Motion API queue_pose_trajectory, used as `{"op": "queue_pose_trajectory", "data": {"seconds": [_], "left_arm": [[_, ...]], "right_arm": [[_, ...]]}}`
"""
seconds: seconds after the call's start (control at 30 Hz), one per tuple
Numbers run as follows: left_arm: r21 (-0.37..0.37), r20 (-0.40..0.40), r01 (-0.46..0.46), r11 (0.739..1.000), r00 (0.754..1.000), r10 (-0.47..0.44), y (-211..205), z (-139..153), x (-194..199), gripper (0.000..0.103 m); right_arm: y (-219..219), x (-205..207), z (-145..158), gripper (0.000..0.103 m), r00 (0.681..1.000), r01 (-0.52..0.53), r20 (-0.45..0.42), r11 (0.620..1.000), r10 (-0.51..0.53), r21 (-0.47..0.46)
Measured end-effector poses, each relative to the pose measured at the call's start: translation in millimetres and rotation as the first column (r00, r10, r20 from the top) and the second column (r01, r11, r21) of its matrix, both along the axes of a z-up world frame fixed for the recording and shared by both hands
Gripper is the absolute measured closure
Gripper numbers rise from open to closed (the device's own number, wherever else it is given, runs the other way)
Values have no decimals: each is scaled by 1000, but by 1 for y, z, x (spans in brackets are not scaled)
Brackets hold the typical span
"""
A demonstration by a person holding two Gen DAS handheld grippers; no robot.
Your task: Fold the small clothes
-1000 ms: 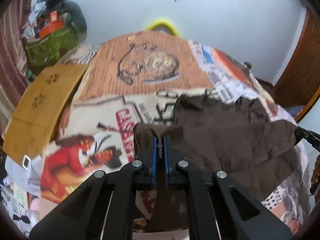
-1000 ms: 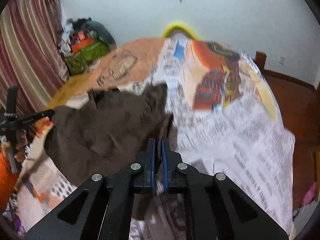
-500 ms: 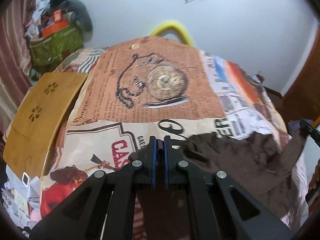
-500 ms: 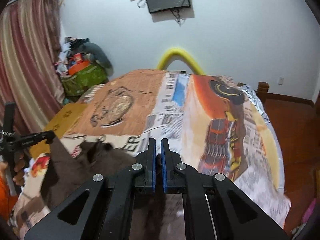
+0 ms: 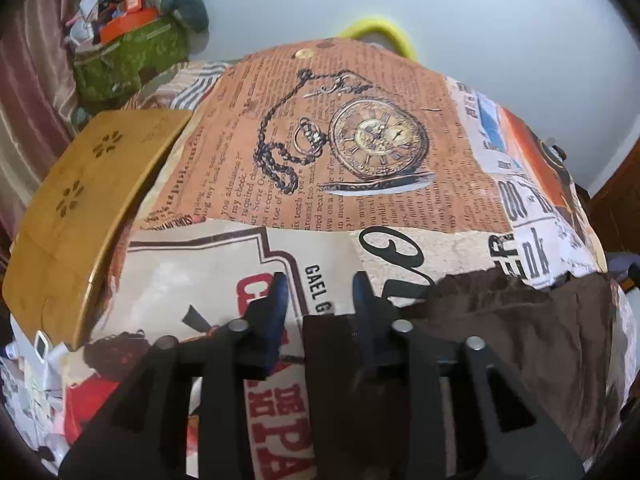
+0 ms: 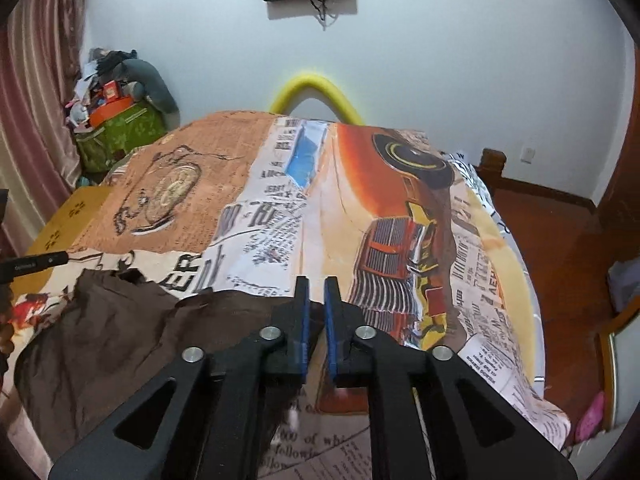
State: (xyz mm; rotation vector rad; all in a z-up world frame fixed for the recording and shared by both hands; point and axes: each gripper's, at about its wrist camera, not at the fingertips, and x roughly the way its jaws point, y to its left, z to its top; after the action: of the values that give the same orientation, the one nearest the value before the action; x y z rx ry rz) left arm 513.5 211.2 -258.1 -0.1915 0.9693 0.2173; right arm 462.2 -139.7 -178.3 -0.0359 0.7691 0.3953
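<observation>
On the collage-print bed cover, the dark brown cloth garment lies rumpled; left gripper spread wide, right gripper slightly parted, neither holding it, so creases may set into the fold.

So the bed has this loud printed bedspread on it, pocket watch, newsprint, an orange truck. A crumpled brown garment lies on the near part, and a wooden board rests along the left edge.
</observation>
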Motion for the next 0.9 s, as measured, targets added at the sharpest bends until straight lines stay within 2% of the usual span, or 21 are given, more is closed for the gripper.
{"op": "queue_pose_trajectory", "data": {"seconds": [0.1, 0.27, 0.33, 0.37, 0.43, 0.5, 0.63, 0.73, 0.83, 0.9], "left_arm": [[74, 3, 45, 996, 999, -45, -9, 9, -16, 62], [209, -16, 142, 967, 990, -142, -30, 17, -54, 45], [254, -31, 183, 950, 983, -181, -40, 18, -73, 31], [264, -36, 199, 944, 980, -197, -44, 18, -82, 27], [269, -52, 229, 935, 973, -224, -51, 15, -99, 13], [269, -77, 253, 930, 968, -241, -56, 9, -111, 11], [289, -117, 267, 919, 963, -242, -61, -3, -123, 11], [285, -120, 263, 922, 964, -238, -60, -3, -120, 11], [324, -122, 254, 911, 966, -226, -60, -4, -111, 10], [347, -142, 256, 902, 965, -219, -59, -12, -104, 9]], "right_arm": [[-2, -18, 9, 68, 999, -40, 12, 999, 40, 36], [-2, -57, 14, 63, 993, -118, -24, 992, 119, 32], [-2, -79, 15, 63, 989, -143, -25, 990, 143, -10], [-3, -89, 16, 61, 989, -148, -22, 989, 148, -21], [-7, -108, 15, 51, 987, -159, -25, 987, 158, -26], [-12, -125, 12, 47, 985, -167, -41, 986, 166, -25], [-15, -151, -5, 47, 977, -176, -125, 984, 170, -40], [-17, -167, -15, 47, 975, -165, -158, 985, 156, -44], [-21, -175, -24, 47, 966, -154, -207, 988, 153, 10], [-19, -176, -32, 47, 964, -147, -223, 989, 144, 4]]}}
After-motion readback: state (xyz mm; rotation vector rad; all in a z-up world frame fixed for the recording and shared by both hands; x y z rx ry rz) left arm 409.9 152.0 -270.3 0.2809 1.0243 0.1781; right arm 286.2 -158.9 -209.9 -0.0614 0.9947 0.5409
